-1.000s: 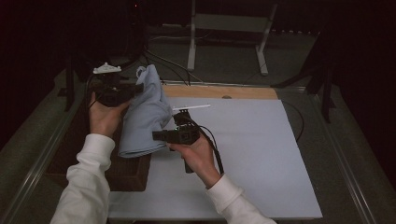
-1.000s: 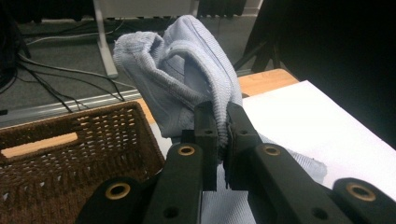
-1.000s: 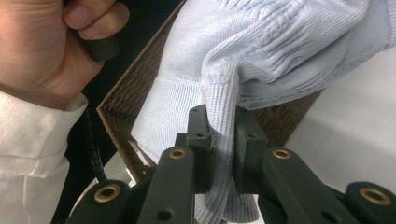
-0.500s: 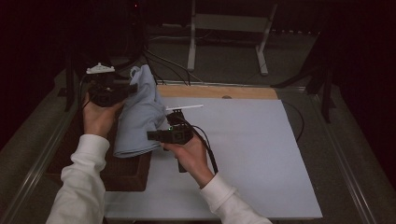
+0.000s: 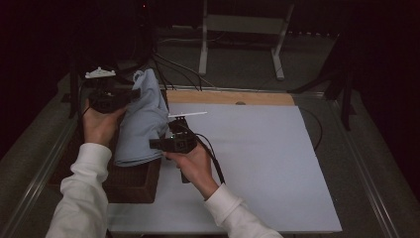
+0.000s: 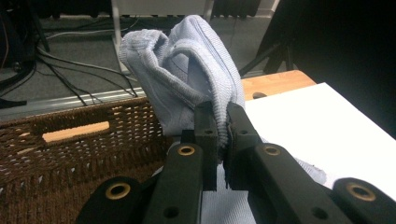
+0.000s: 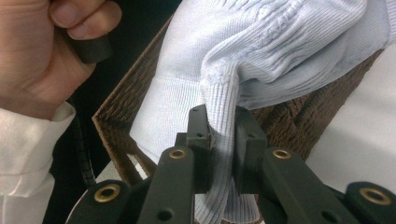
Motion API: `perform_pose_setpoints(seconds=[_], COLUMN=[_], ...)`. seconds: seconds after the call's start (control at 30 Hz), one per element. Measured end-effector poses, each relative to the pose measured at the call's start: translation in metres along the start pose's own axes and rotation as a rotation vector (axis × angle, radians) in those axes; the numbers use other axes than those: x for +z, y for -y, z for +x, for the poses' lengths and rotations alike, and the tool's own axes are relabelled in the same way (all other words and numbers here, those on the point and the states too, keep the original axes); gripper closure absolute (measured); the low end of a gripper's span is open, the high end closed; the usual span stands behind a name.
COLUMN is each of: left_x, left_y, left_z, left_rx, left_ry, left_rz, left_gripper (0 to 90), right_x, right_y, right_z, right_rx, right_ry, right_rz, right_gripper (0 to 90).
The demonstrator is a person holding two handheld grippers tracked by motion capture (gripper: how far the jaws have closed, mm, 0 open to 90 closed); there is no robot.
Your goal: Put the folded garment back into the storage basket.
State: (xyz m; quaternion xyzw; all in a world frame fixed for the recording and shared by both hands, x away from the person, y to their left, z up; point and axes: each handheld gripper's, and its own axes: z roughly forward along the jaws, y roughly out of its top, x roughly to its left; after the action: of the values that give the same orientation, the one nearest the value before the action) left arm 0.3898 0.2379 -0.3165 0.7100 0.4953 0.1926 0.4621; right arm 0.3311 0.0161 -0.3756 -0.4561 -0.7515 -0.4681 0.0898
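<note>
Sweater (image 5: 141,124) pinched in both grippers, left gripper (image 5: 132,92) high, right gripper (image 5: 154,144) lower, seemingly over basket (image 5: 130,182).

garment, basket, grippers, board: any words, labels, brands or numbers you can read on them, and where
None: no readable text in any view.
The light blue knit garment shows ribbing and seams, no tag or print.
The brown wicker basket bears no label.
The left gripper and right gripper, both clamped on the garment, carry no markings.
The white board is blank.
</note>
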Motion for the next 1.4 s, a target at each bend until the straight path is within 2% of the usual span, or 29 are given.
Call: perform_pose_setpoints(seconds=[0.37, 1.1, 1.4], left_x=[0.001, -0.004, -0.008], left_y=[0.003, 0.013, 0.018], left_z=[0.007, 0.021, 0.029], left_rx=[-0.001, -0.009, -0.032], left_ry=[-0.012, -0.036, -0.033], left_rz=[0.011, 0.023, 0.011], left_gripper=[86.4, 86.4, 86.4], right_x=[0.013, 0.039, 0.049], right_y=[0.000, 0.002, 0.004], right_z=[0.003, 0.016, 0.017], right_rx=[0.010, -0.026, -0.025], right_ry=[0.002, 0.017, 0.028], right_rz=[-0.002, 0.024, 0.039], right_gripper=[80.1, 79.8, 79.7])
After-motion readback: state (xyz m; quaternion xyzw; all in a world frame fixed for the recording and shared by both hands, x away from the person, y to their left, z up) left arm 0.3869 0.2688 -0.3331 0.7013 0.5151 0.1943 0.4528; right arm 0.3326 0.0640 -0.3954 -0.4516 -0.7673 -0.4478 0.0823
